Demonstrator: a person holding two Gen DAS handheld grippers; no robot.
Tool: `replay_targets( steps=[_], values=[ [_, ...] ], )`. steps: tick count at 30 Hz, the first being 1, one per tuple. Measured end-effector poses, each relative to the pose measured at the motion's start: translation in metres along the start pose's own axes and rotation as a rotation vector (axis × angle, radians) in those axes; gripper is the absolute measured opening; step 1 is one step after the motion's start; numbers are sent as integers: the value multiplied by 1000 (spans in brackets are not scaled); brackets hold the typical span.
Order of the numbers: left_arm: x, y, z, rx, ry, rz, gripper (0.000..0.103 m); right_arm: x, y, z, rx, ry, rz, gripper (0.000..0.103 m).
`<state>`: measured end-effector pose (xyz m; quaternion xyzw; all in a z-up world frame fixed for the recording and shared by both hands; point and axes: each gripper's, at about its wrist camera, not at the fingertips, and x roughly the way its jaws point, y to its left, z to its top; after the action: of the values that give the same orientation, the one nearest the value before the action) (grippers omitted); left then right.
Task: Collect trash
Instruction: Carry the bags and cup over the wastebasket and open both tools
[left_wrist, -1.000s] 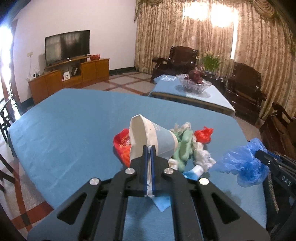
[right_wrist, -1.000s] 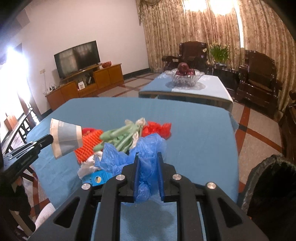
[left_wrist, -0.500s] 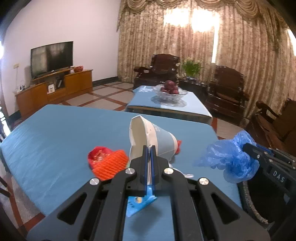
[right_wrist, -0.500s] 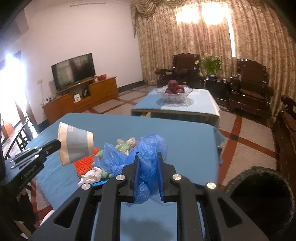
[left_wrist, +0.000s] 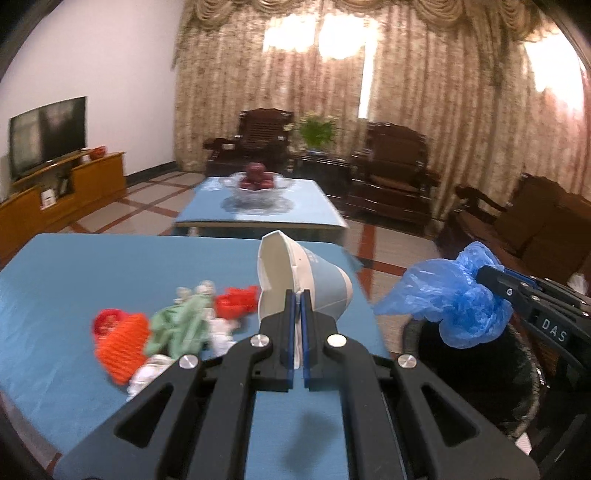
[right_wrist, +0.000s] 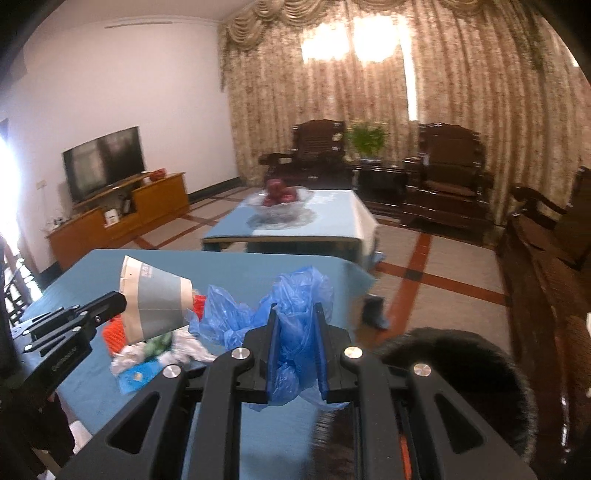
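My left gripper (left_wrist: 298, 295) is clamping the paper cup (left_wrist: 306, 280) rim while my right gripper (right_wrist: 297, 314) is grasping the blue plastic bag (right_wrist: 291, 314) above the black bin (right_wrist: 458, 373) at 4 o'clock.

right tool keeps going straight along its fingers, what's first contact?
Probably nothing close: the right tool, shut on the crumpled blue plastic bag, points past the blue table's corner over open floor; depth unclear.

Beige curtains (left_wrist: 424, 92), dark armchairs (right_wrist: 447, 177), television (right_wrist: 103, 162)

The blue desk (left_wrist: 66, 266) carries, at lower left of the frame, red wrappers (left_wrist: 122, 341), green trash (left_wrist: 181, 326) and white paper (left_wrist: 221, 330).
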<state>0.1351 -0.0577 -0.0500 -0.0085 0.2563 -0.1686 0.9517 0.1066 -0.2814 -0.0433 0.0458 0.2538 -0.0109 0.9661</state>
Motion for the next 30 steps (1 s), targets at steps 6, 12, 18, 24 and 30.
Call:
replay_targets(
  steps=[6, 12, 18, 24, 30],
  values=[
    [24, -54, -5, 49, 34, -116, 2, -11, -57, -11, 49, 18, -111, 17],
    [45, -109, -17, 101, 73, -216, 2, -19, -108, -29, 91, 49, -220, 17],
    [67, -155, -31, 153, 112, -285, 2, -24, -146, -47, 133, 79, -298, 17],
    [83, -185, -42, 181, 154, -351, 3, -25, -178, -62, 172, 116, -350, 19],
    [88, -185, -49, 173, 186, -361, 36, -28, -194, -75, 211, 123, -405, 54]
  ],
)
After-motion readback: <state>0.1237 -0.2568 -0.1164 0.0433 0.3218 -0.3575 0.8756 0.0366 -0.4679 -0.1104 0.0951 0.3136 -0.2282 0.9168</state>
